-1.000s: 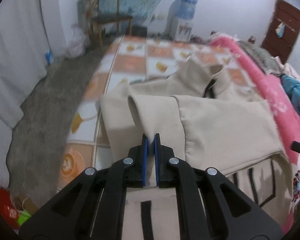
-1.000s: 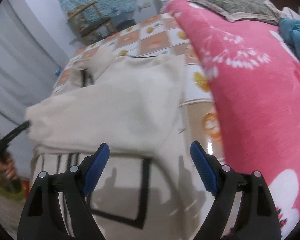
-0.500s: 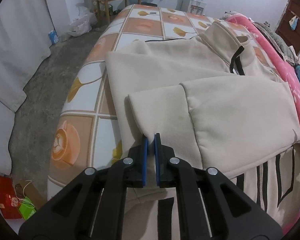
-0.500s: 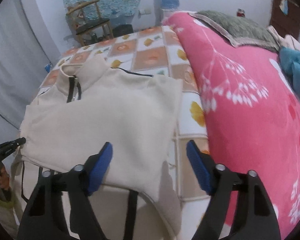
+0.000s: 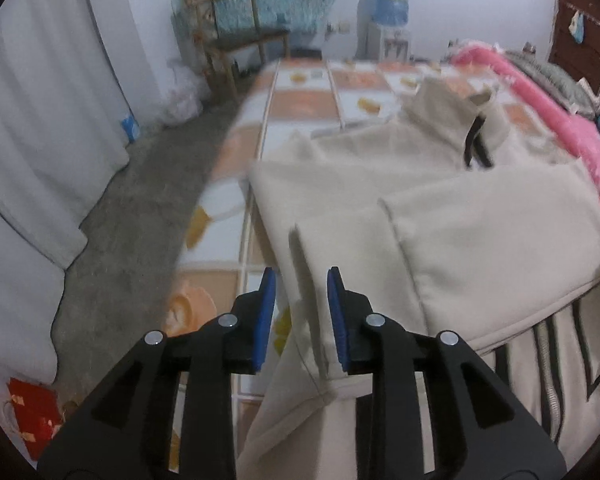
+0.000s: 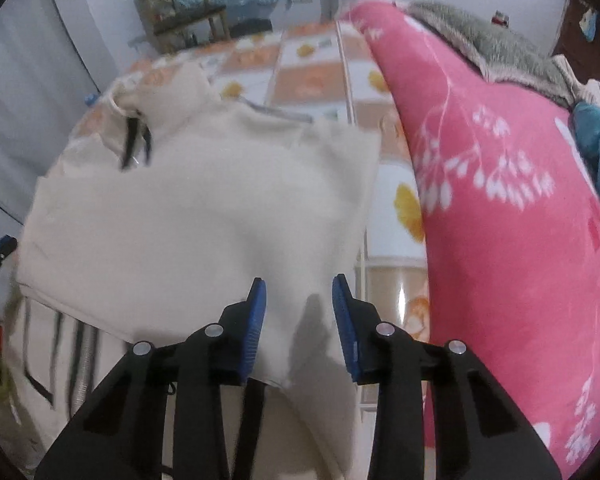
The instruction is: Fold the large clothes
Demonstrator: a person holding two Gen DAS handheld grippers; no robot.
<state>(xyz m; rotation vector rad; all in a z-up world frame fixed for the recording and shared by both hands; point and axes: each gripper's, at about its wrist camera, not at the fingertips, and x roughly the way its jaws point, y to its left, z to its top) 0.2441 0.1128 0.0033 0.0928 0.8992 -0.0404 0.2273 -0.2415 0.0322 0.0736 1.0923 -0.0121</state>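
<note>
A cream zip-collar jacket (image 5: 480,248) lies on the bed's orange-and-white checked sheet (image 5: 300,104), its top half folded down over the black-striped part. My left gripper (image 5: 299,312) is at the jacket's left edge with its jaws opening. The folded sleeve's cuff (image 5: 312,264) stands in the gap, and the blue pads do not press on it. In the right wrist view the jacket (image 6: 200,220) fills the left half. My right gripper (image 6: 299,320) is over its near right corner with its jaws closing. Cloth lies between the pads, which are not clamped on it.
A pink flowered blanket (image 6: 500,200) rises along the bed's right side, with a grey cover (image 6: 480,40) on top. Left of the bed are bare floor (image 5: 140,220), white curtains (image 5: 40,120) and a red bag (image 5: 32,412). A wooden chair (image 5: 236,40) and water dispenser (image 5: 388,12) stand at the far wall.
My left gripper was shut on the sleeve cuff and now has its pads apart, and it has come down a little. My right gripper's wide jaws have narrowed over the jacket's right corner.
</note>
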